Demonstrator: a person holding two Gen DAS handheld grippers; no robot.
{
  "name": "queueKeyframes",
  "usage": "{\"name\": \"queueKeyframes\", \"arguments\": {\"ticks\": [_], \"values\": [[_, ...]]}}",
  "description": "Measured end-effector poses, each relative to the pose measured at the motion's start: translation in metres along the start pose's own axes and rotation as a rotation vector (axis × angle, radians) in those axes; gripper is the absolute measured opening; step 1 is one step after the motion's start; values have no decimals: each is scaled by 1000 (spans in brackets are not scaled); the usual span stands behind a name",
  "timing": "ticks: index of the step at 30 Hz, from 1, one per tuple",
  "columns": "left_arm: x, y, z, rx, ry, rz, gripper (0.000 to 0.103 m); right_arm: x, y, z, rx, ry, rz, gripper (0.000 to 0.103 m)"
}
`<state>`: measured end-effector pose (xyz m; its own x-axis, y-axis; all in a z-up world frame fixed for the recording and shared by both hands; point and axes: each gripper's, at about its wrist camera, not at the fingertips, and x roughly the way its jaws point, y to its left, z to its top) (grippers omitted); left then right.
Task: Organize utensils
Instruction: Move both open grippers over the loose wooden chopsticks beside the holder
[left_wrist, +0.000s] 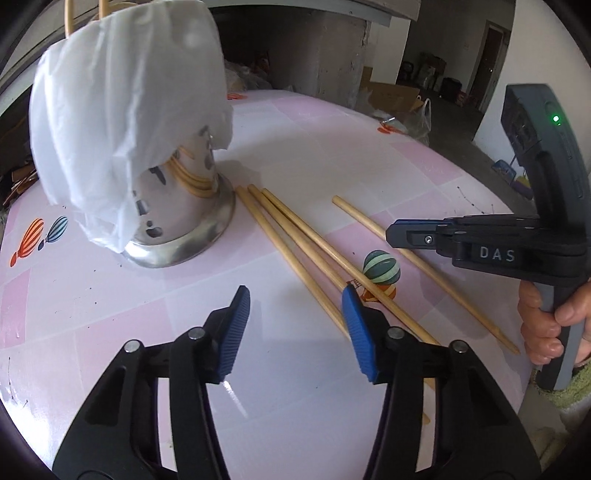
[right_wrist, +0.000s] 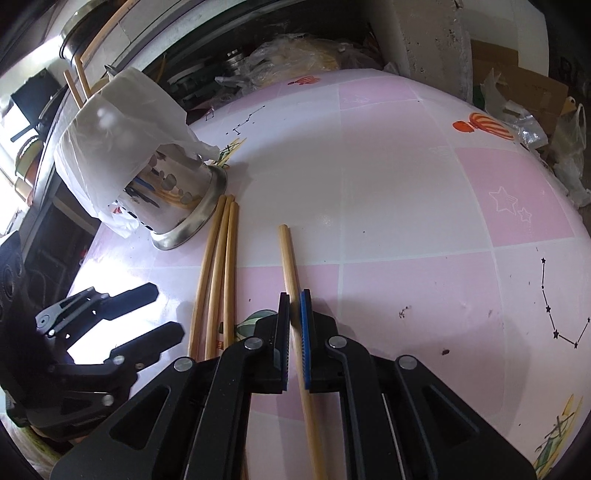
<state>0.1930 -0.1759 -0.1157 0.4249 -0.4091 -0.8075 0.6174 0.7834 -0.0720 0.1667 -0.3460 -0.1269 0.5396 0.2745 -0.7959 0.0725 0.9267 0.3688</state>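
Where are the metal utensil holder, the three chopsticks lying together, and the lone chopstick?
metal utensil holder (left_wrist: 177, 251), left wrist view, on its flared base rim.
three chopsticks (left_wrist: 295, 236), left wrist view, on the middle stick's shaft.
lone chopstick (right_wrist: 288, 258), right wrist view, on the shaft ahead of the pads.

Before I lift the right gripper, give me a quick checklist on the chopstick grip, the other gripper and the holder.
1. Right gripper shut on the lone chopstick: ok.
2. Left gripper open, holding nothing: ok.
3. Three chopsticks lying together on the table, apart from the lone one: ok.
4. Metal chopstick holder upright: ok.
5. Holder mouth free of the white plastic bag: cannot tell.
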Motion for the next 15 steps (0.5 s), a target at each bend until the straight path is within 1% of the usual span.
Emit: {"name": "queueKeyframes", "arguments": {"ticks": [2,3,8,11,15], "values": [[5,-2,1,-2,13,5,41,0,0,-1,-1,-6,0,6],[8,-3,1,-4,19,8,36,0,0,-1,-2,-8,-1,6],[13,-6,1,-17,33,-8,29,0,-3,-1,7,-14,15,6],[14,-6,0,-11,35,11,23,1,-4,-1,10,-15,22,6],[13,-4,-1,-23,41,17,13,3,-3,-2,11,-14,29,7]]}}
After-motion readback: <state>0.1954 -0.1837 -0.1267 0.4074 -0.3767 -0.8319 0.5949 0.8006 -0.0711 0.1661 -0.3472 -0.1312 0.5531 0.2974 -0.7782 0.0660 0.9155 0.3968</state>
